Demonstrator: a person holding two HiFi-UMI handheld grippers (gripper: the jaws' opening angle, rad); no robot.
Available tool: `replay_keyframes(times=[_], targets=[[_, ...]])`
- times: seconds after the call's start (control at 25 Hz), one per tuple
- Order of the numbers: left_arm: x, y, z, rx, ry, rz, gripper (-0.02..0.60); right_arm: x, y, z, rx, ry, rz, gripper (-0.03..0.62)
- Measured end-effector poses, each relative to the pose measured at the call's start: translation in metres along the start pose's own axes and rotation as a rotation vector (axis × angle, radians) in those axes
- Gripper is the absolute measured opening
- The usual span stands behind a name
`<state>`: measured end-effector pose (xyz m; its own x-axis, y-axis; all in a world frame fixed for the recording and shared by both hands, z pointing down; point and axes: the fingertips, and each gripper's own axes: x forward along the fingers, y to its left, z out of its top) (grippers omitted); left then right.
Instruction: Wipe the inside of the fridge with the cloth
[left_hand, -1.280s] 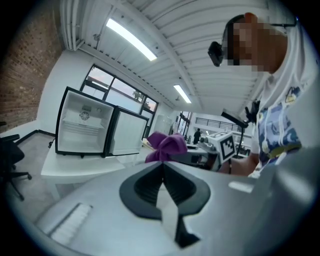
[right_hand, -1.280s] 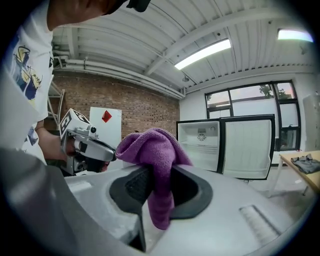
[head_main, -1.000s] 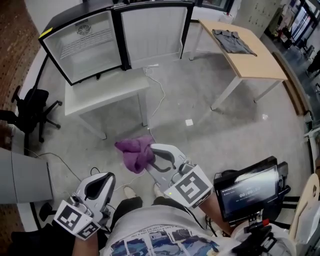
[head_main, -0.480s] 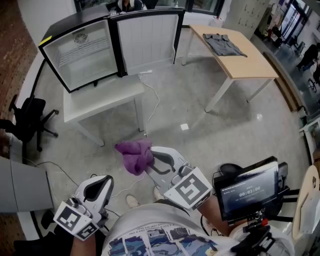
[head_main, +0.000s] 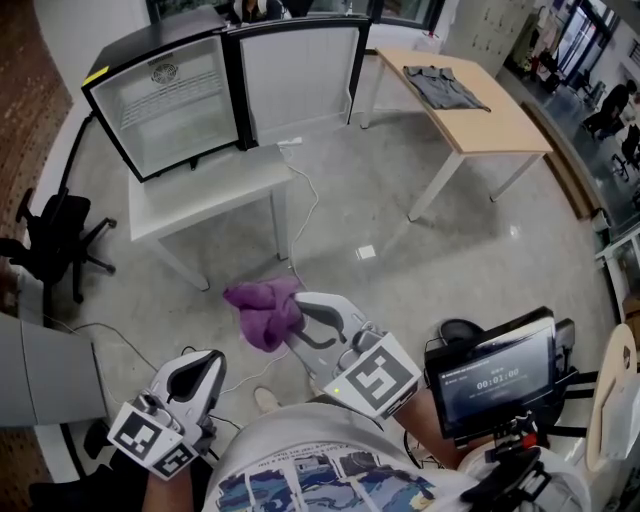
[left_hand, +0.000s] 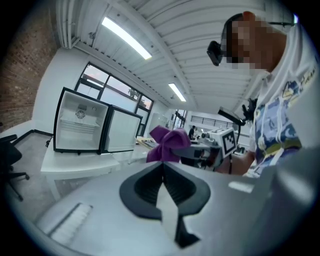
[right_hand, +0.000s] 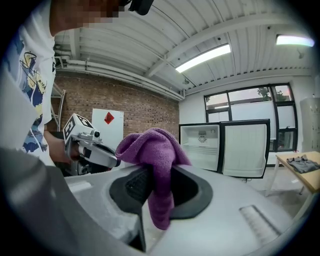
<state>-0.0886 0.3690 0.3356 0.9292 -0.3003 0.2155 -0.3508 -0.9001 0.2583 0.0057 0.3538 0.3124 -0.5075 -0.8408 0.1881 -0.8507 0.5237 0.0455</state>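
A purple cloth (head_main: 264, 311) (right_hand: 157, 170) (left_hand: 169, 144) hangs bunched from my right gripper (head_main: 297, 322) (right_hand: 159, 186), which is shut on it low in the head view, over the floor. The small fridge (head_main: 167, 93) (left_hand: 80, 127) (right_hand: 201, 146) stands on a white table (head_main: 215, 188) at the far left. Its door (head_main: 299, 68) is swung wide and its white inside with a wire shelf is bare. My left gripper (head_main: 193, 368) (left_hand: 163, 169) is shut on nothing, held close to the person's body at lower left.
A wooden table (head_main: 480, 105) with a grey garment (head_main: 445, 85) stands at the far right. A black office chair (head_main: 52, 245) is at the left edge. White cables (head_main: 312, 195) trail on the floor from the fridge table. A screen unit (head_main: 496, 377) sits at lower right.
The view has shifted slightly, so the fridge and tables sit a little differently in frame. My right gripper with the cloth has edged a little left. The left gripper has hardly moved.
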Motion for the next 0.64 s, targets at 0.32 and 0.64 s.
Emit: replay_keyframes(times=[0.32, 0.64], targets=[[-0.005, 0.005, -0.006, -0.013, 0.001, -0.006, 0.006, 0.007, 0.012, -0.005, 0.002, 0.019, 0.013, 0.08], [-0.01, 0.011, -0.007, -0.019, 0.009, -0.009, 0.006, 0.015, 0.014, -0.003, 0.0, 0.03, 0.012, 0.078]])
